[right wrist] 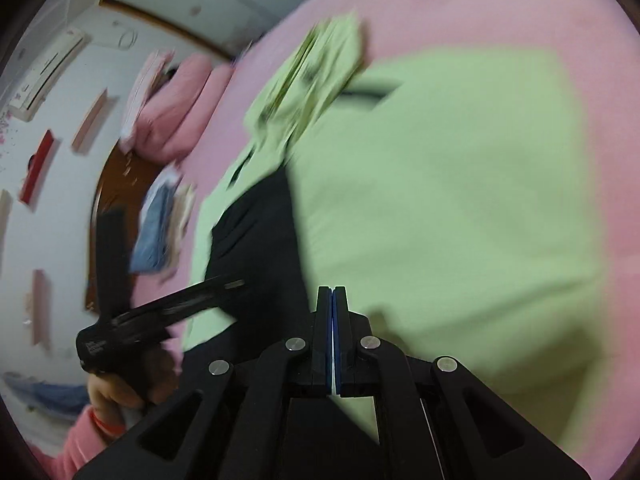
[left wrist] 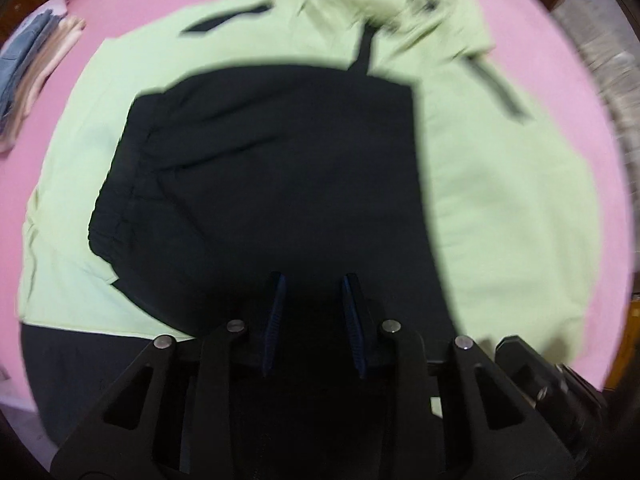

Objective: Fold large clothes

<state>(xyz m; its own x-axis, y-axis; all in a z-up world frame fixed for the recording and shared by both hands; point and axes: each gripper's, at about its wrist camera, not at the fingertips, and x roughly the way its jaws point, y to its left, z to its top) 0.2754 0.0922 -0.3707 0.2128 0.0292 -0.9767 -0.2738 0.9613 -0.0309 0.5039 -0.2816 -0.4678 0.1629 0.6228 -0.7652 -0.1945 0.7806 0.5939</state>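
Left wrist view: the left gripper (left wrist: 314,320) points down over the black panel (left wrist: 260,168) of a pale green jacket (left wrist: 500,208) spread on the pink bed (left wrist: 140,12). Its jaws stand partly apart; whether cloth sits between them I cannot tell. The jacket looks soft, bulky and limp, likely to sag, so a hem or sleeve edge seems the best hold.

Right wrist view: the right gripper (right wrist: 332,320) is clenched with nothing visible between its pads. The green body lies ahead and to its right, the black panel to its left, the crumpled hood (right wrist: 320,64) farther ahead.
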